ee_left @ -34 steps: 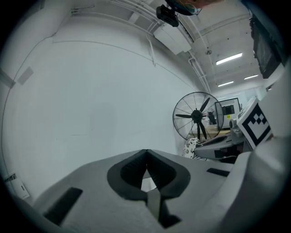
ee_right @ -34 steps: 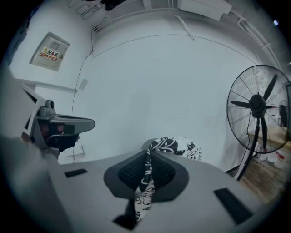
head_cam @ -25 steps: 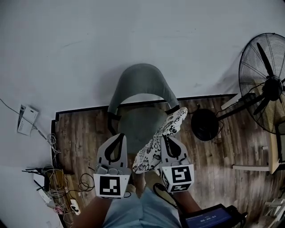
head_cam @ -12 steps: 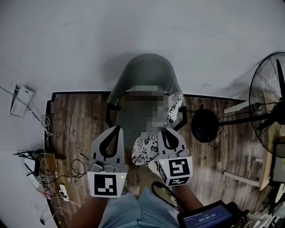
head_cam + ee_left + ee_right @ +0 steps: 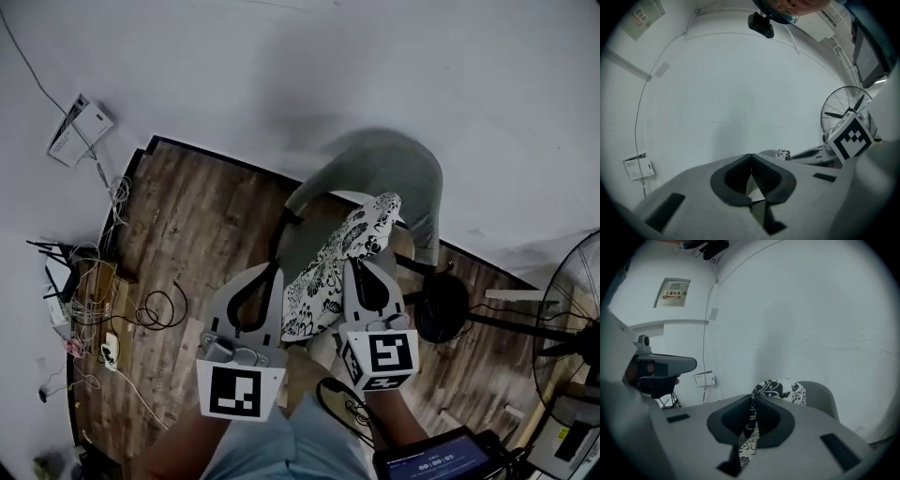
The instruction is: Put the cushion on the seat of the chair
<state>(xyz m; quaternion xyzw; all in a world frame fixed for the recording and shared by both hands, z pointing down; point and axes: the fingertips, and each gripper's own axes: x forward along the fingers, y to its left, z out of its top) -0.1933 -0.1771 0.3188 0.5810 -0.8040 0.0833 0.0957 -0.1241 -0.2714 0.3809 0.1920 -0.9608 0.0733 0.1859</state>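
A grey tub chair (image 5: 386, 161) stands against the white wall; its back also shows in the right gripper view (image 5: 820, 397). The black-and-white patterned cushion (image 5: 336, 270) hangs tilted over the seat's front edge and hides much of the seat. My right gripper (image 5: 357, 265) is shut on the cushion's near edge, and the fabric (image 5: 780, 390) runs up between the jaws of the right gripper (image 5: 753, 397). My left gripper (image 5: 273, 269) hovers just left of the cushion, apart from it. The left gripper (image 5: 750, 157) has its tips together and holds nothing.
A standing fan (image 5: 574, 309) with a round black base (image 5: 441, 306) is right of the chair. Cables and power strips (image 5: 84, 309) lie on the wooden floor at the left. A white box (image 5: 80, 131) hangs on the wall. A screen (image 5: 439, 459) sits bottom right.
Both grippers have moved forward and slightly down toward the chair, with the cushion still in the right one. The view has swung, so the chair now sits up and to the right.
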